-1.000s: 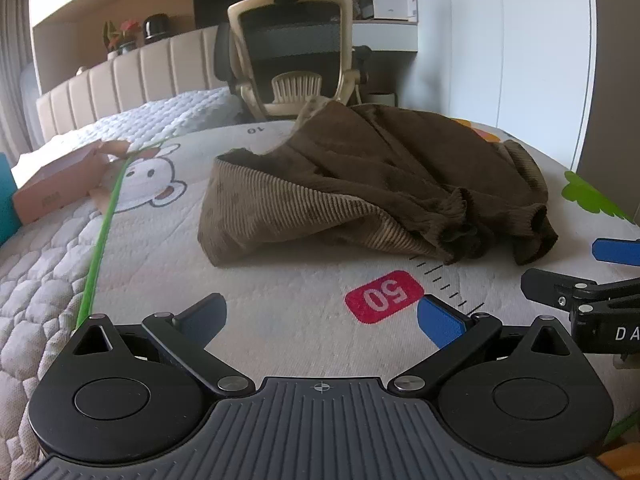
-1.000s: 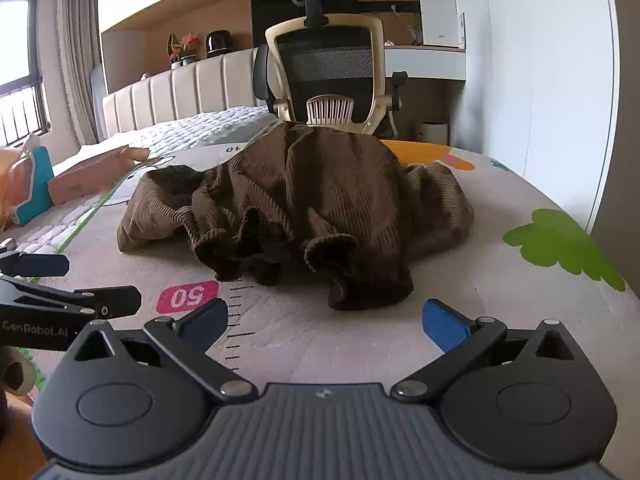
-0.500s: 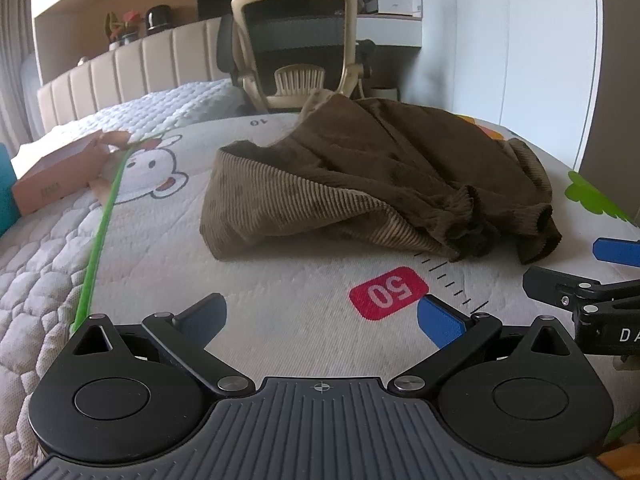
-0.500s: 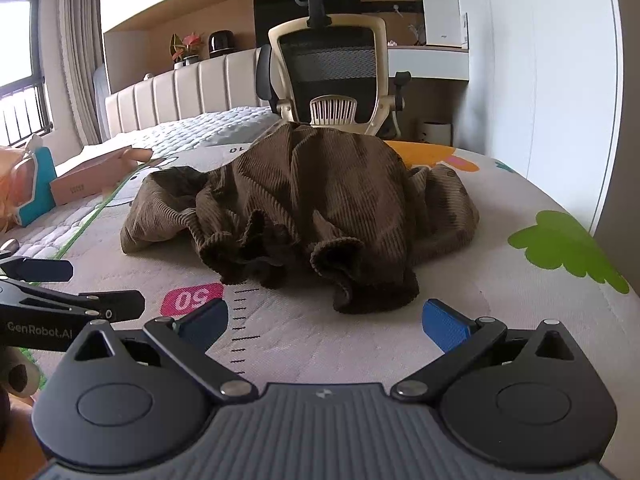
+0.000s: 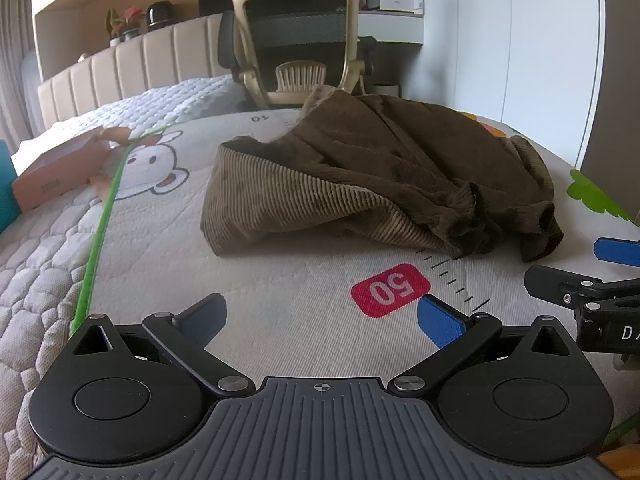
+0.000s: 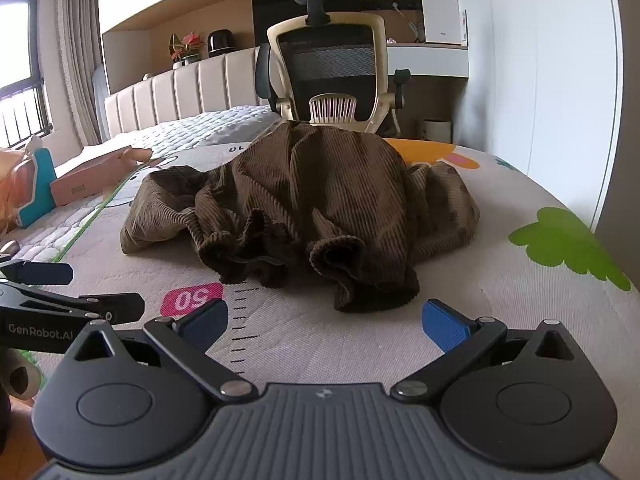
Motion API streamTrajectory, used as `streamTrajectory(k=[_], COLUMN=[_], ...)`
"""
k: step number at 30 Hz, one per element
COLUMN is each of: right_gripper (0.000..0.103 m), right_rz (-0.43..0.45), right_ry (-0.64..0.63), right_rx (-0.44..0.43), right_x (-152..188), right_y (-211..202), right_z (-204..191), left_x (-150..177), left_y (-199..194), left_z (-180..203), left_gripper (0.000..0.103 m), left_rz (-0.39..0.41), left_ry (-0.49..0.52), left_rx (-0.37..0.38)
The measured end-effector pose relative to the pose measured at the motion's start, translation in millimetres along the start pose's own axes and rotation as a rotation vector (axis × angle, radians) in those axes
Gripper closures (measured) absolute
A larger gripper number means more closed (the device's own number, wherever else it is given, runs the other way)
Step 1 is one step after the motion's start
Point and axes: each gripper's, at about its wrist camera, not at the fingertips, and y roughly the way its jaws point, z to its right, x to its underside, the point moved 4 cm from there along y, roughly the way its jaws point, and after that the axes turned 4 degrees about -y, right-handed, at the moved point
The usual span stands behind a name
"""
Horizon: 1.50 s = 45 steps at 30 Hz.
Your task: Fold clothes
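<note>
Brown ribbed corduroy garment (image 6: pixel 304 204) crumpled on quilted mat (image 5: pixel 280 320) (both grippers (image 5: pixel 320 314) (image 6: pixel 324 320) spread wide, empty).

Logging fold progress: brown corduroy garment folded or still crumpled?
Crumpled. The brown corduroy garment sits in a bunched heap on the mat, cuffs ruffled, neither gripper touching it.

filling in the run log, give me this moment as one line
stage: approach | left gripper: open, empty | right gripper: open, empty | brown corduroy garment: crumpled on mat, untouched
</note>
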Motion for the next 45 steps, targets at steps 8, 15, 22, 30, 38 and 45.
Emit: streamTrajectory(k=[8,15,22,30,38,45], right_gripper=[0.000,0.000,0.000,0.000,0.000,0.000], right_rz=[-0.007,-0.010,-0.014,-0.027,-0.033,-0.217], right_ry=[0.007,0.010,0.012,0.020,0.015,0.295], right_rx=[-0.001,-0.003,-0.007,-0.016,-0.092,-0.205], right_x=[1,0,1,2,-30,-50], right_y=[1,1,2,5,9,79], right_z=[1,1,2,2,16,73], left_x=[0,1,2,2,-13,-96], left_y=[0,0,0,3,12,47], left_z=[0,0,0,1,-1,-20], left_gripper=[0.000,0.000,0.000,0.000,0.000,0.000], left_rz=[-0.002,-0.004,-0.008,-0.017,-0.071,0.038], left_ry=[0.001,0.004,0.005,0.007,0.029,0.000], left_rx=[0.001,0.002,0.002,0.003,0.076,0.149])
